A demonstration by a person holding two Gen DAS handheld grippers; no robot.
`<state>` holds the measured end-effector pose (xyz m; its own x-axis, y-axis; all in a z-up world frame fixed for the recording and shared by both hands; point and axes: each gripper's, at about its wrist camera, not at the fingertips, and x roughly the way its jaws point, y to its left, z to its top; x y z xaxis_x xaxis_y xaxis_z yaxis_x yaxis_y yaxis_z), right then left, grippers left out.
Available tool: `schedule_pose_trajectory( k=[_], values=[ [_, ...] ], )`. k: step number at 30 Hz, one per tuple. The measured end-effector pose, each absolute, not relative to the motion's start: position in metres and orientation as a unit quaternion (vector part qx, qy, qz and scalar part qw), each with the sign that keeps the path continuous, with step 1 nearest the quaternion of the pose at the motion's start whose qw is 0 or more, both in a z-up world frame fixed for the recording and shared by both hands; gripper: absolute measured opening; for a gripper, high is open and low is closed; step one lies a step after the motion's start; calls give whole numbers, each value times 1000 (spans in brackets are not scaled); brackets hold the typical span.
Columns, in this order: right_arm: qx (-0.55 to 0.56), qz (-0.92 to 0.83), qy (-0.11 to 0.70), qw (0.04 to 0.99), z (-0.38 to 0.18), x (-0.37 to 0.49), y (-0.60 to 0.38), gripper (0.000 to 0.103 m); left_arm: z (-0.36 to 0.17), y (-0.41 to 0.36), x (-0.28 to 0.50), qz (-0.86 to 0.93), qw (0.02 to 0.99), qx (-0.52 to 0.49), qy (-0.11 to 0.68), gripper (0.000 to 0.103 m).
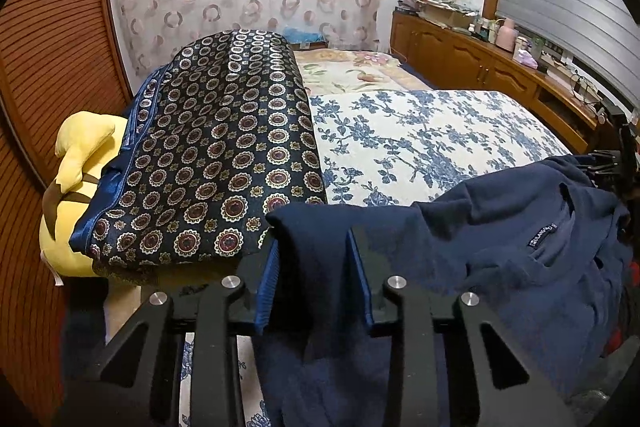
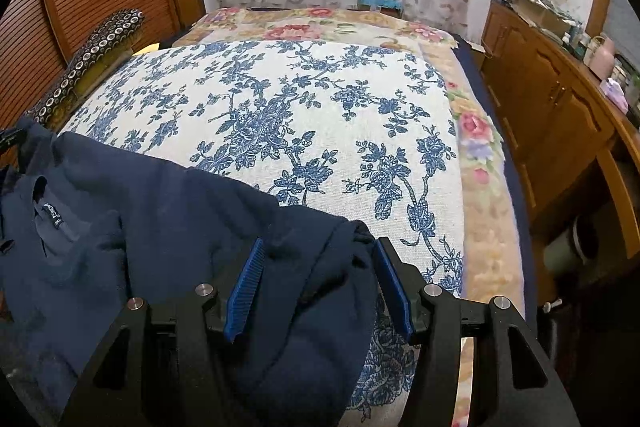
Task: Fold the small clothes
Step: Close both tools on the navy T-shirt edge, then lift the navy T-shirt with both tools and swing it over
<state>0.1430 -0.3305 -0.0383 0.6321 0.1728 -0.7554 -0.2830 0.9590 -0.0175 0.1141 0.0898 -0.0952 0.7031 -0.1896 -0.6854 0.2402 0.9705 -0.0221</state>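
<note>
A navy blue top [image 1: 520, 247] with a neck label hangs between my two grippers at the near edge of the bed; it also shows in the right wrist view [image 2: 140, 219]. My left gripper [image 1: 314, 239] has the top's left shoulder cloth between its blue pads, jaws partly apart around the bunched cloth. My right gripper [image 2: 320, 247] holds the other shoulder the same way, cloth draped between its fingers. The collar faces up between them. The top's lower part hangs below view.
The bed carries a blue-flowered white cover [image 2: 280, 115] over a rose-patterned blanket [image 2: 320, 23]. A dark patterned cushion [image 1: 216, 155] and a yellow plush toy [image 1: 80, 187] lie at the left. A wooden cabinet [image 2: 552, 115] with clutter runs along the right.
</note>
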Motion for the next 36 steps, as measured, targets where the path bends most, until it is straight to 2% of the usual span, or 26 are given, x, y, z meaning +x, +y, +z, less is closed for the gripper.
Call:
schedule_pose_trajectory(
  k=[1,3,5,8,15,26,36],
  values=[
    [-69,130,408,901,-38,142,-330,52,-95,89,114,-117,922,35,367,24],
    [-73,142,405,900,-38,139,-328,40,-95,89,112,-123,921,33,369,20],
    [-82,158,402,898,-39,134,-323,19,-97,88,111,-120,920,34,371,17],
    [-99,164,393,899,-39,126,-316,12,-94,88,104,-123,924,33,360,10],
    [-61,176,326,927,2,83,-323,9,-50,90,65,-148,942,7,301,9],
    [-73,195,183,961,138,-26,-318,8,77,95,11,-194,966,-37,170,9],
    [-80,182,58,978,245,-100,-324,8,165,106,-10,-199,977,-37,64,9]
  ],
)
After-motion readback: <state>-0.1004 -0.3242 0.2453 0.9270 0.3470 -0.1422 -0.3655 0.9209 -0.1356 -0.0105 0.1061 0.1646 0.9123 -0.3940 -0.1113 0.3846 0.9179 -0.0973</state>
